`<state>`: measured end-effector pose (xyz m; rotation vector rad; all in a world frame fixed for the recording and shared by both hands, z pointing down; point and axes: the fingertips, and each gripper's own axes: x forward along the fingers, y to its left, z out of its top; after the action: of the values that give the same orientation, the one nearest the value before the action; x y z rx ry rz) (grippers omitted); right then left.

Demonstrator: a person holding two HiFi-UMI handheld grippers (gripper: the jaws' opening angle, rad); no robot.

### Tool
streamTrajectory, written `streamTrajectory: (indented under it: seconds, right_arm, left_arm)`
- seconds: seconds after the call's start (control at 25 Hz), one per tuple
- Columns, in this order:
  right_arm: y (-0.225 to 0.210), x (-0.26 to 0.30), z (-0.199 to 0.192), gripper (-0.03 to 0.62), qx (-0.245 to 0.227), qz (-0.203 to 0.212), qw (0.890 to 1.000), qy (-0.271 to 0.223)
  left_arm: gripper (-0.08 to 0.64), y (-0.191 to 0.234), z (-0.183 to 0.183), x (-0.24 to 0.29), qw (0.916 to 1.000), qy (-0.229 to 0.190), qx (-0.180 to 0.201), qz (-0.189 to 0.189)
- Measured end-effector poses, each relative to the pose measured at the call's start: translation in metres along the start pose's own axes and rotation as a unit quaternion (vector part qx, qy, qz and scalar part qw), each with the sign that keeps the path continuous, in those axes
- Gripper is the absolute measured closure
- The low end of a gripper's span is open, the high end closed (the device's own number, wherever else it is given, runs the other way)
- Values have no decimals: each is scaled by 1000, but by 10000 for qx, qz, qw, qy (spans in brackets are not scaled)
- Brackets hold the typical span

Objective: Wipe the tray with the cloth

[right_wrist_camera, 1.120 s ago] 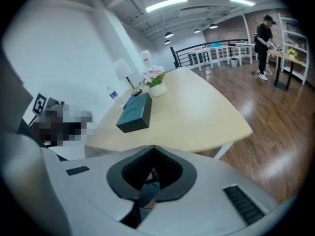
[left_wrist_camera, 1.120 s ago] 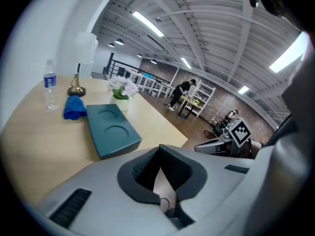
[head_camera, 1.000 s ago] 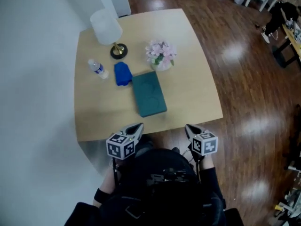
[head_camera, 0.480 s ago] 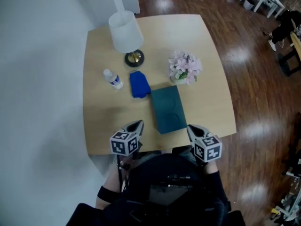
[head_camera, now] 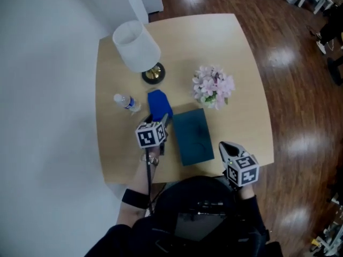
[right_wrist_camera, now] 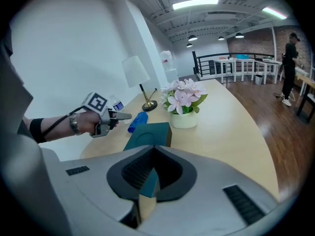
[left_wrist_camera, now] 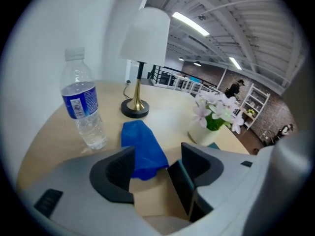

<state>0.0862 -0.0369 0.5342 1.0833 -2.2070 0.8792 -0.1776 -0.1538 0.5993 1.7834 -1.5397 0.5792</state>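
Note:
The blue cloth [head_camera: 158,105] lies crumpled on the wooden table [head_camera: 236,63], just left of the dark teal tray's [head_camera: 193,137] far corner. My left gripper [head_camera: 165,120] reaches out over the table and its tips are at the near end of the cloth [left_wrist_camera: 142,146]. Its jaws have just been opening and stand apart, with the cloth lying ahead in the gap and neither pad pressing it. The tray's edge [left_wrist_camera: 183,187] shows by the right jaw. My right gripper [head_camera: 227,146] hangs at the table's near edge, right of the tray [right_wrist_camera: 147,134], with its jaws together [right_wrist_camera: 153,149] and empty.
A white lamp [head_camera: 136,45] with a brass base stands behind the cloth. A water bottle [head_camera: 126,103] stands left of the cloth, and a pot of pink flowers [head_camera: 214,87] behind the tray. Beyond the table lie wooden floor and a white wall on the left.
My left gripper has gone from the table's near edge forward to the cloth and its jaws have opened. The right gripper has shifted a little along the near edge.

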Motion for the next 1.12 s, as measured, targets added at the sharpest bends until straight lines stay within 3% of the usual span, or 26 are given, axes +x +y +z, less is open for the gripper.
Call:
streamTrajectory:
  seconds: [0.12, 0.32, 0.6, 0.72, 0.92, 1.0, 1.12]
  right_arm:
    - [-12, 1, 3, 584, 85, -14, 10000, 2]
    - [-30, 2, 6, 584, 170, 8, 9998, 60]
    - [-50, 4, 7, 584, 293, -17, 9995, 98]
    - [-52, 4, 8, 584, 269, -25, 9996, 118]
    - [-50, 2, 8, 584, 198, -3, 9997, 150]
    - [-48, -1, 6, 584, 165, -13, 9998, 135]
    - [-44, -5, 6, 584, 108, -19, 9999, 90]
  left_arm:
    - [206, 18, 19, 41, 9993, 160, -178, 302]
    - [206, 40, 20, 86, 9961, 580, -263, 611]
    - [212, 48, -5, 102, 9925, 885, -183, 825]
    - [277, 51, -22, 100, 9889, 1168, -172, 903]
    - [387, 61, -24, 95, 9880, 1223, 74, 937]
    - [444, 62, -21, 93, 9898, 1154, 117, 828]
    - [463, 59, -5, 84, 9949, 773, 249, 605]
